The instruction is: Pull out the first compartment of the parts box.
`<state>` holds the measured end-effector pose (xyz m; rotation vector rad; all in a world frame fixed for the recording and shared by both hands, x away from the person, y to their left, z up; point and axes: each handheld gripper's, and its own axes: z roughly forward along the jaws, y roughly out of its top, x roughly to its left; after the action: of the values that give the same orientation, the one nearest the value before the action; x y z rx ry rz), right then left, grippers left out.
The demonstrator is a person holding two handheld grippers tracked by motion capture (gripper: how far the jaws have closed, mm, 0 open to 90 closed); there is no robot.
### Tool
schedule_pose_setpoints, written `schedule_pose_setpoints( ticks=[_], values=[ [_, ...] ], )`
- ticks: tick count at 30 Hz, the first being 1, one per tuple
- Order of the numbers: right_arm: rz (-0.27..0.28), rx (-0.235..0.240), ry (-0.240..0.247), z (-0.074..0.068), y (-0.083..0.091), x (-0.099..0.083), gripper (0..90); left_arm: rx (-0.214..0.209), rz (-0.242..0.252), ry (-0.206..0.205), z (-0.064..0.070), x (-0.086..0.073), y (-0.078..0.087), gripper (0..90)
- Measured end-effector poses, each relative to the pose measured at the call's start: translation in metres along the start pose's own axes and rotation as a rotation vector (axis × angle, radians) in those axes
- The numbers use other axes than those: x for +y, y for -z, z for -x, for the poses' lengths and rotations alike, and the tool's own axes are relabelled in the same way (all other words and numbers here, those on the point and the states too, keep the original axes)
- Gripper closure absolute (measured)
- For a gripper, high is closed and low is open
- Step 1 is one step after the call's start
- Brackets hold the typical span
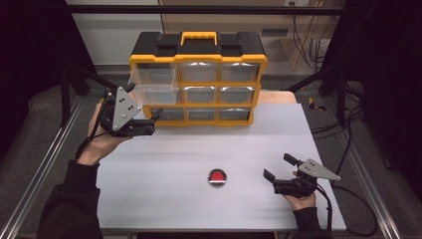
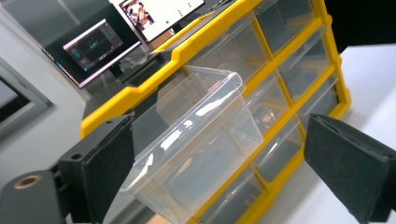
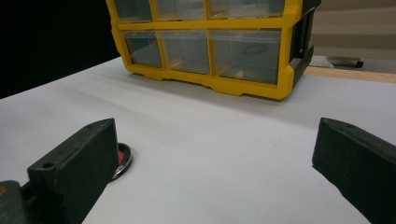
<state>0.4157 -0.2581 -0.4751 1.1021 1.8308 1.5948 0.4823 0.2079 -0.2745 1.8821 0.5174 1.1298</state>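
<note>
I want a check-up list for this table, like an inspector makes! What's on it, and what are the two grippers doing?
Surface: grey table, flat and bare between the things.
Job's things: yellow and black drawer cabinet with clear drawers stands at the far edge; one clear drawer on its left side is pulled out. A small round red disc with a shiny rim lies near the front.
Clutter: nothing seen.
Grippers: left gripper open, at the pulled-out drawer; right gripper open, low over the table right of the disc.
Cables: a black cable trails from the right gripper.
Surroundings: monitors behind the cabinet; dark frame and floor around.
</note>
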Motion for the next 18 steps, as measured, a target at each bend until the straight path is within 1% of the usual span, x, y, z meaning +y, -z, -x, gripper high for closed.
schedule_pose_setpoints(
  ticks=[1, 2, 3, 5, 7, 11, 13, 14, 17, 18],
  values=[
    [-0.001, 0.0, -0.001, 0.0, 0.0, 0.0, 1.1, -0.003, -0.002, 0.02, -0.001, 0.0, 0.001, 6.4],
    [0.0, 0.0, 0.0, 0.0, 0.0, 0.0, 1.1, -0.007, 0.002, 0.06, -0.002, -0.002, 0.003, 5.8],
    [0.001, 0.0, 0.0, 0.0, 0.0, 0.0, 1.1, -0.007, 0.002, 0.06, -0.002, -0.002, 0.003, 5.2],
    [0.001, 0.0, 0.0, 0.0, 0.0, 0.0, 1.1, -0.007, 0.005, 0.09, -0.002, -0.005, 0.005, 4.8],
    [0.001, -0.001, 0.004, 0.0, 0.0, 0.0, 1.1, -0.025, 0.005, 0.117, -0.002, -0.008, 0.007, 4.0],
    [0.0, -0.001, 0.004, 0.0, 0.0, 0.0, 1.1, -0.038, 0.007, 0.147, 0.002, -0.016, 0.011, 3.7],
    [0.001, -0.002, 0.007, 0.001, 0.0, 0.0, 1.0, -0.046, 0.016, 0.174, 0.004, -0.021, 0.015, 3.0],
    [0.0, -0.002, 0.006, 0.001, 0.0, 0.0, 1.1, -0.046, 0.016, 0.174, 0.004, -0.021, 0.015, 3.0],
    [0.001, -0.003, 0.008, 0.001, 0.0, 0.0, 1.1, -0.068, 0.028, 0.222, 0.007, -0.029, 0.018, 2.4],
    [0.0, -0.004, 0.008, 0.001, 0.0, 0.0, 1.1, -0.068, 0.028, 0.222, 0.007, -0.029, 0.018, 2.5]
  ],
)
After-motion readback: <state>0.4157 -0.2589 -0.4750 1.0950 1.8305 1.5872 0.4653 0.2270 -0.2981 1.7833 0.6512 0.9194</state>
